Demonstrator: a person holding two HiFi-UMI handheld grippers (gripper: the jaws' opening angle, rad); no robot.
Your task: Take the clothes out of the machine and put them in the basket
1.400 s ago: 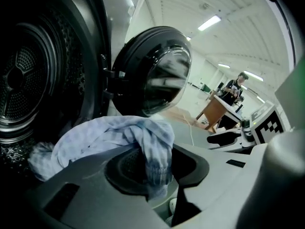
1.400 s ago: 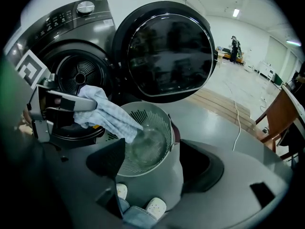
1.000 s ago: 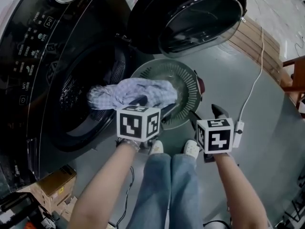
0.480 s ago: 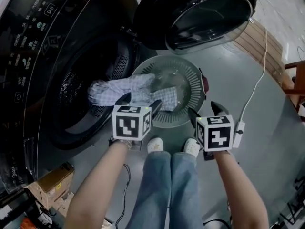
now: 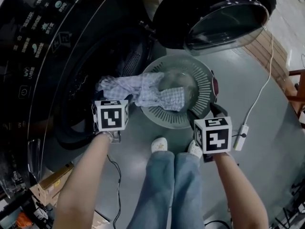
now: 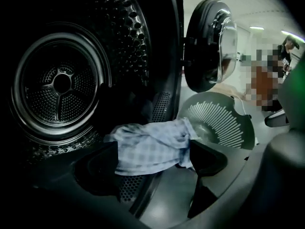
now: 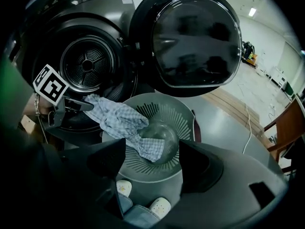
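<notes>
The left gripper (image 6: pixel 152 154) had swung away from the basket (image 5: pixel 202 80) to the mouth of the machine (image 5: pixel 95 70), jaws parted and gripping nothing. The blue checked cloth (image 5: pixel 143 90) lay just ahead of those jaws, and the pads did not press on it. Its far end lay in the basket's bowl and its near end trailed over the rim toward the machine's lip.

The right gripper (image 7: pixel 152 151) hung over the basket's near edge, also spread wide and empty, with the cloth's checked tip ahead of it in the bowl. The machine's door (image 5: pixel 224 13) stood open beyond the basket.

A second before, the left gripper's cube sat close to the basket's near rim, with the cloth bunched high just ahead of it, between machine and basket. By this moment the cube had shifted sideways to the machine's opening, and the cloth lay lower and longer, reaching deeper into the basket. The right gripper had hardly moved.

The delivery looked nearly done, with only the trailing end left to tuck in. No other garment showed in the lit part of the drum (image 6: pixel 62 82); its lower part was too dark to judge.
</notes>
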